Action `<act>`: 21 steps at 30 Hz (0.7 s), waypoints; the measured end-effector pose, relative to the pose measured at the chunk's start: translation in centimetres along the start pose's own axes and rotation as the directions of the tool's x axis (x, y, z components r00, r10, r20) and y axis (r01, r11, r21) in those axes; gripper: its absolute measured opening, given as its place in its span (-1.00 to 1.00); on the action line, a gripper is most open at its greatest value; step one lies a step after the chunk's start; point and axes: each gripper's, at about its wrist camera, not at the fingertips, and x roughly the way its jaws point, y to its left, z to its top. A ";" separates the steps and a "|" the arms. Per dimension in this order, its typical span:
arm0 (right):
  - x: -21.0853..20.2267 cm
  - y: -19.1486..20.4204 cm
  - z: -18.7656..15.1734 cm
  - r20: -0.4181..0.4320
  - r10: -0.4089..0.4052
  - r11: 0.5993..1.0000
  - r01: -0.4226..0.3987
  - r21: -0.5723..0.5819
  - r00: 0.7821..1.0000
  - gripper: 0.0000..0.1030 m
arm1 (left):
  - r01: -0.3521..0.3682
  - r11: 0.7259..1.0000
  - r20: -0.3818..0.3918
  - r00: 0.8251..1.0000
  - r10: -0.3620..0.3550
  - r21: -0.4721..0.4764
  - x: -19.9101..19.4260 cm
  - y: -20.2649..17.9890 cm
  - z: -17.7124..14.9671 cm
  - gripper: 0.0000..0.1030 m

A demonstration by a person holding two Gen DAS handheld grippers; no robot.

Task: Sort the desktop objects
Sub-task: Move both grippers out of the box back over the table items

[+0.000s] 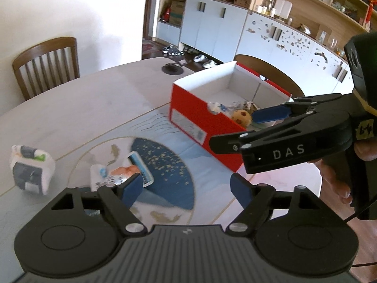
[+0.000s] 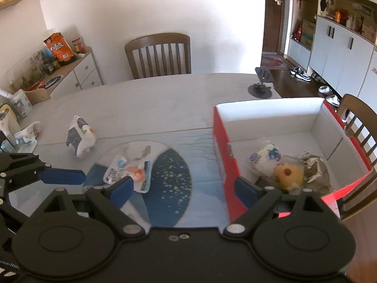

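Both sets of jaws stand released, nothing between them. The left gripper (image 1: 186, 186) hovers over a flat white-and-orange printed packet (image 1: 115, 176) on the blue patterned mat (image 1: 169, 162); the right gripper (image 2: 183, 188) hangs near the red cardboard box with white inside (image 2: 220, 146), which already holds a yellow spotted ball (image 2: 288, 173).

To lift the packet well, I judge the left should come down steeply and pinch one raised edge.

A white-and-grey soft pack (image 1: 30, 169) lies well apart on the pale desk (image 1: 82, 103), with open room between; the box wall is the edge to clear.
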 end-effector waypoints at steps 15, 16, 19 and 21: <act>1.7 3.9 -0.9 -0.017 0.028 0.999 -0.028 -0.028 0.999 0.80 | -0.043 0.999 0.005 0.999 0.043 -0.018 -1.3 4.7 -5.2 1.00; 1.8 4.1 -0.9 -0.019 0.029 0.999 -0.029 -0.030 0.999 0.80 | -0.047 0.999 0.000 0.999 0.047 -0.022 -1.2 5.1 -5.6 1.00; 2.2 4.8 -1.1 -0.028 0.038 0.999 -0.039 -0.035 0.999 0.80 | -0.060 0.997 -0.011 0.998 0.060 -0.037 -1.2 6.2 -6.7 1.00; 2.4 5.2 -1.3 -0.034 0.044 0.998 -0.045 -0.038 0.998 0.80 | -0.068 0.997 -0.013 0.998 0.067 -0.037 -1.3 6.7 -7.3 1.00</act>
